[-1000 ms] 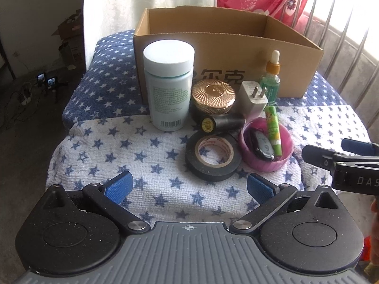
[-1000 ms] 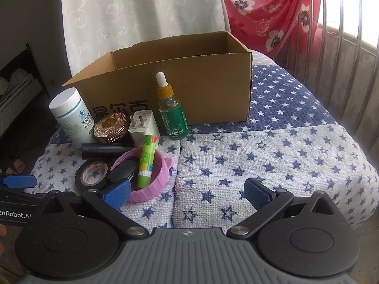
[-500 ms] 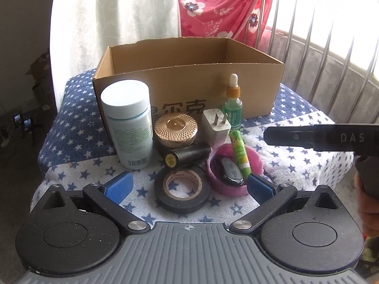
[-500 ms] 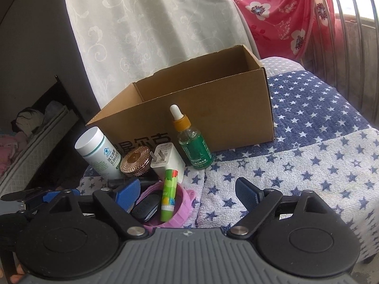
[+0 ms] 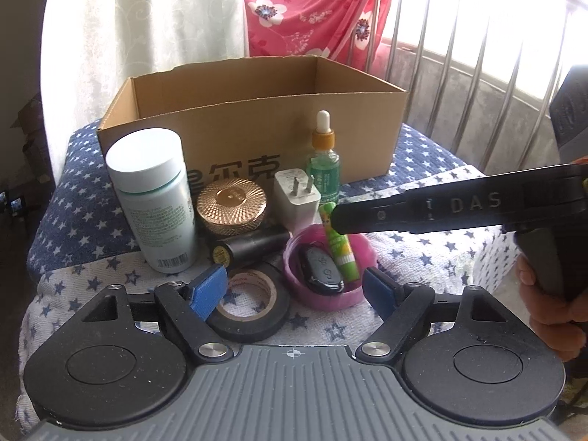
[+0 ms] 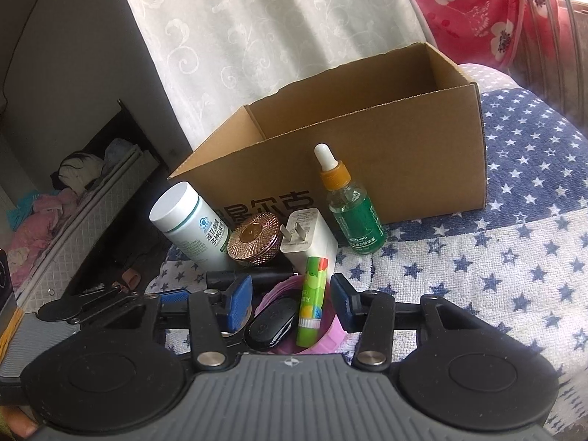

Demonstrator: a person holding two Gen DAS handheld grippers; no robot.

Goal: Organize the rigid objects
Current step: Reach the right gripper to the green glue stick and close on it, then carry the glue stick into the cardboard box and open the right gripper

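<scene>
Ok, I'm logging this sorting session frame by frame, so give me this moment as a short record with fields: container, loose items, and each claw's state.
container: open brown cardboard box, no items visible inside
standing before it: white plastic pill bottle, round gold ribbed jar, white plug adapter, green dropper bottle
round pink plastic bowl: holds green lip-balm tube and black key fob
lying flat: black tape roll, black cylinder
left claw: open, empty
right claw: open, either side of the tube
</scene>
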